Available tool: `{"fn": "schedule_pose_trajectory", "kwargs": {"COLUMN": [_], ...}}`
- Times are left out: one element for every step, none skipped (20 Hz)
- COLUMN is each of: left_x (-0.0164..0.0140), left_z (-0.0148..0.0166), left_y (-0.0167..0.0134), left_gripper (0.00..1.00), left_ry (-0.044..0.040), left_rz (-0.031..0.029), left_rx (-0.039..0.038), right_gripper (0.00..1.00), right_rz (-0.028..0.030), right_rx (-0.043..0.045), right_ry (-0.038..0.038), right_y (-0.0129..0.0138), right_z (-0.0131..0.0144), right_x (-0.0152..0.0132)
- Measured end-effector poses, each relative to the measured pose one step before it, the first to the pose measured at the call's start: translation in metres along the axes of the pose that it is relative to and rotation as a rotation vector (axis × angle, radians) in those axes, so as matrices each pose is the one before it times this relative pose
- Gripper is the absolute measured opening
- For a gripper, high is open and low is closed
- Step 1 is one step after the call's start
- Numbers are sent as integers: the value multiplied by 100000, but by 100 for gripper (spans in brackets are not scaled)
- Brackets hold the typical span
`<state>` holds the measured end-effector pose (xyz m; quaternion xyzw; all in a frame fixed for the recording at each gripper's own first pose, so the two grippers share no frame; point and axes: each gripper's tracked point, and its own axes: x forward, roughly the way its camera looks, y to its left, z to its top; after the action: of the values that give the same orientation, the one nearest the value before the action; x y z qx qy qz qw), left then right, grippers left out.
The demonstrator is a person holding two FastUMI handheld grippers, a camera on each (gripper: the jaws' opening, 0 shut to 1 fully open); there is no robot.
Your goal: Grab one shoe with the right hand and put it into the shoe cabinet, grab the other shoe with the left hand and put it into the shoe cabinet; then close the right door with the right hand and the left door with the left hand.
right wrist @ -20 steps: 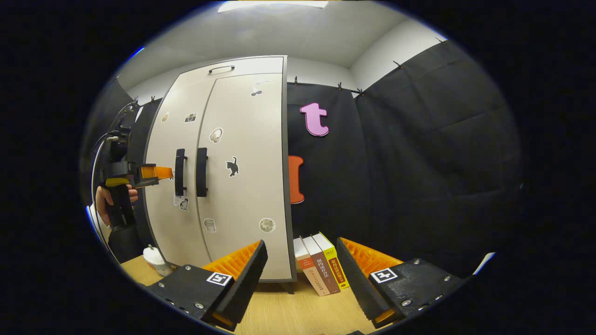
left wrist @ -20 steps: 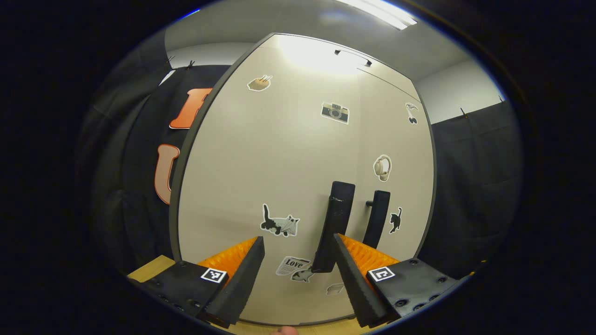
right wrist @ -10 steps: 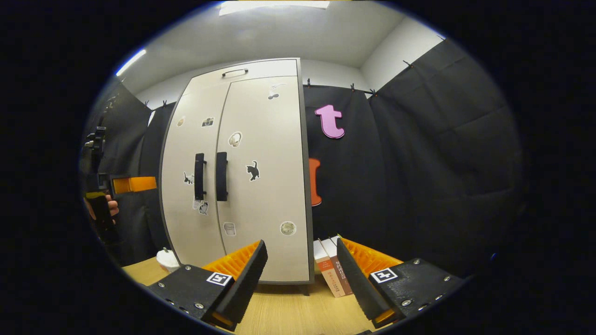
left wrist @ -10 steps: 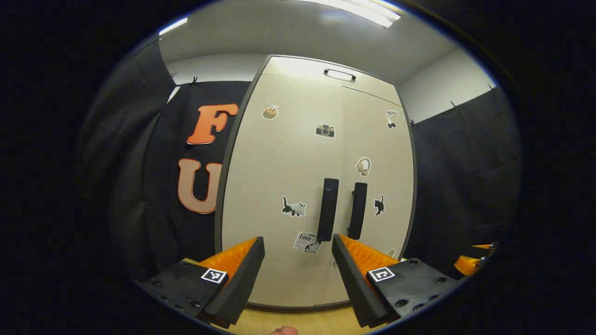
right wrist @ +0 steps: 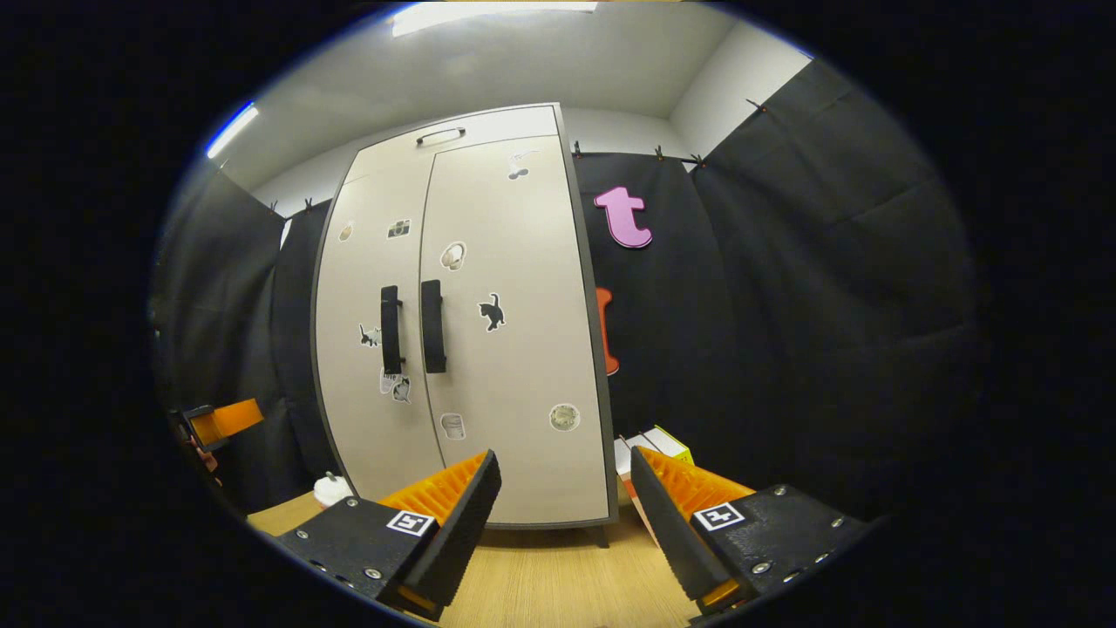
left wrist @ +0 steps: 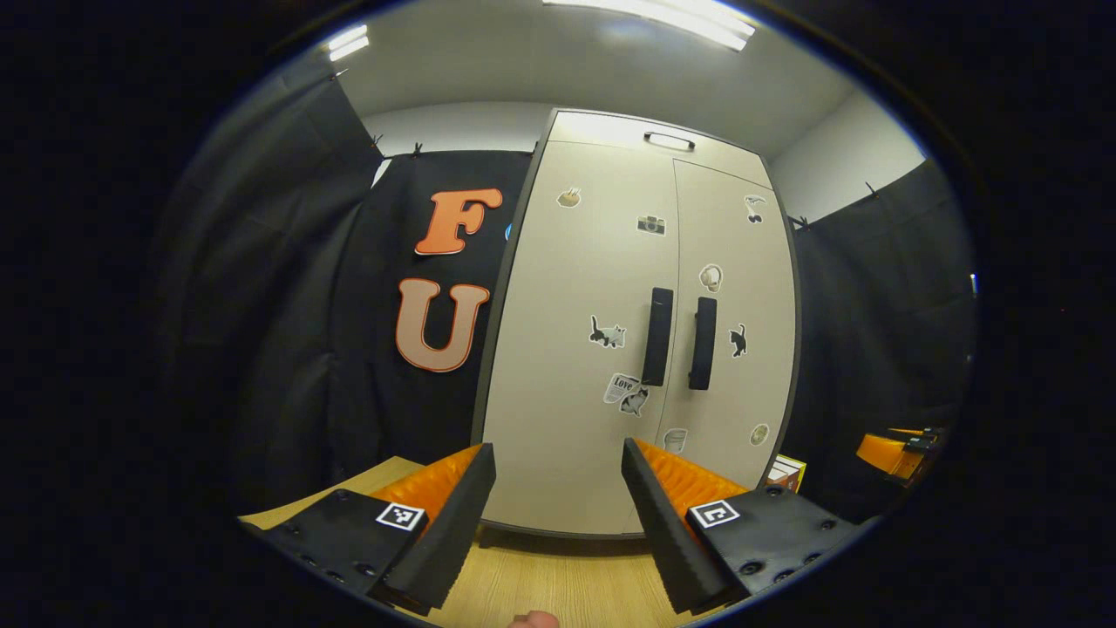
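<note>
Tall beige 2-door shoe cabinet [left wrist: 602, 349] closed on wooden tabletop [left wrist: 558, 584]; left gripper [left wrist: 558, 515] and right gripper [right wrist: 562, 515] near, fingers apart, empty.

Left tongs [left wrist: 558, 515] backed well off shoe cabinet [left wrist: 641, 349]; right tongs [right wrist: 562, 515] seemingly shifted slightly.

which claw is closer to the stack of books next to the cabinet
Right. The right claw hangs just in front of the books; the left claw faces the cabinet doors, books off to its right.
</note>
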<state>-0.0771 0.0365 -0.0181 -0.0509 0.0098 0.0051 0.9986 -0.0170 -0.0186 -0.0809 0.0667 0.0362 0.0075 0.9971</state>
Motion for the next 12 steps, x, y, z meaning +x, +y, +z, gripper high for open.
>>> {"fn": "schedule_pose_trajectory", "kwargs": {"left_x": [-193,71,-154,-188,-93,129,-8,106,-48,29,205,-83], "left_z": [-35,-198,-170,-286,-392,-151,-108,-44,114,55,85,97], "left_y": [301,376,375,391,75,-304,-200,-255,-295,-89,-110,-228], "left_gripper": [95,95,95,95,95,95,95,95,95,95,95,95], "left_ry": [-523,-382,218,824,805,502,433,219,-199,-118,-176,-58], "left_rz": [1125,1529,1414,1649,244,-415,-415,-875,-788,-406,-397,-563], "left_rx": [939,1560,1956,1902,1392,963,235,-83,-386,-443,-611,-654], "right_gripper": [92,92,92,92,92,92,92,92,92,92,92,92], "right_rz": [-510,-436,-394,-245,369,303,-42,11,-120,248,247,-15], "right_rx": [-172,-656,-797,-592,-146,-155,-318,-375,-431,-222,-183,-91], "right_ry": [211,93,42,-156,-365,-357,-294,-340,-280,-178,-201,23], "right_y": [-181,-129,-78,-40,143,140,-12,39,9,108,139,18], "right_z": [-82,-84,-79,30,185,124,72,96,93,58,32,68], "right_x": [-101,38,-25,51,-98,80,-140,50,-59,9,-36,22]}}
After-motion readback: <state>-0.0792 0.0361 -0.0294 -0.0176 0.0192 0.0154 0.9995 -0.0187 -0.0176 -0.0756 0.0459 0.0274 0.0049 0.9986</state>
